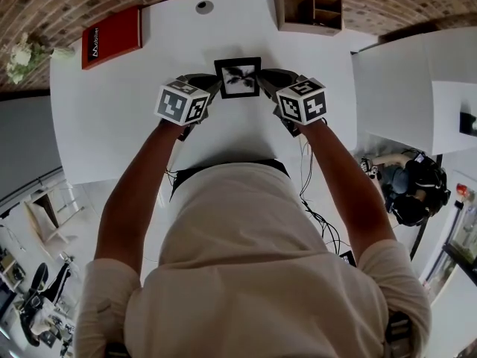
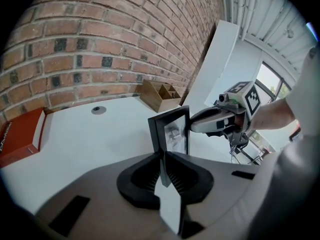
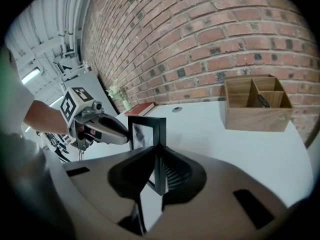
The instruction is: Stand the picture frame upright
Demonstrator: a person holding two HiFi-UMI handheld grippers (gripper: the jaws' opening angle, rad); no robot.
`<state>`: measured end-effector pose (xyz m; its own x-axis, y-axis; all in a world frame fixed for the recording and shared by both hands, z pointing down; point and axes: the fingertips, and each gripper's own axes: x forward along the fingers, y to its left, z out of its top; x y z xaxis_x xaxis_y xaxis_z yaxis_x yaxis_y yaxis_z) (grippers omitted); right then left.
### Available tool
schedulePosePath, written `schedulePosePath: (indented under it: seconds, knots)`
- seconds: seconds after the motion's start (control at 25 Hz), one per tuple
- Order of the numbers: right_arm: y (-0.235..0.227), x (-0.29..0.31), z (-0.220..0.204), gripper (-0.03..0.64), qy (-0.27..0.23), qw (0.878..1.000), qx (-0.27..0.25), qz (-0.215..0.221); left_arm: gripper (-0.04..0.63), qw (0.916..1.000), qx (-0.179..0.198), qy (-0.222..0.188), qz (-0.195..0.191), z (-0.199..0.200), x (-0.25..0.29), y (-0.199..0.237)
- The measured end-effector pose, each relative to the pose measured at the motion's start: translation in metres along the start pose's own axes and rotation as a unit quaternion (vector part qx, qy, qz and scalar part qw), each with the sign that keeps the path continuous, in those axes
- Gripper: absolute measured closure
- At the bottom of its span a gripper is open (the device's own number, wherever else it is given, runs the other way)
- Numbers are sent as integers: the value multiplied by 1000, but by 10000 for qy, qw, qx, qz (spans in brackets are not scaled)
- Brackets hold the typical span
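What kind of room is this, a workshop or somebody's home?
Probably an office or lab workspace rather than a home, though I can't be sure: a plain white table stands against a bare brick wall, with a wooden desk organizer on it.

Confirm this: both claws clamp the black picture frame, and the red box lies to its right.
Wrong side: the head view shows the red box left of the picture frame. The left claw and right claw do both clamp it.
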<state>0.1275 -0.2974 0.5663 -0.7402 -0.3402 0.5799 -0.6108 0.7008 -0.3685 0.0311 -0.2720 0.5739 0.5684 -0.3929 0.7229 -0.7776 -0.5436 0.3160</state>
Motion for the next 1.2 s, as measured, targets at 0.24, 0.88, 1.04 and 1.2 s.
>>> schedulePosePath:
  seconds: [0.24,0.88,1.04,1.2]
  knots:
    - [-12,-1,10,566,-63,9992,-381,-86,565,9998,168,-63,104,16,5,1]
    - [-30,0,30,571,-316,9893,-1352,-444,563,9960,726,-195,490,40,15,10]
    - [-29,-2,27,572,-377,9867,-1506,-484,563,9945,833,-284,574,43,14,10]
    - [-27,-3,23,574,-410,9850,-1595,-517,563,9933,922,-319,615,42,14,11]
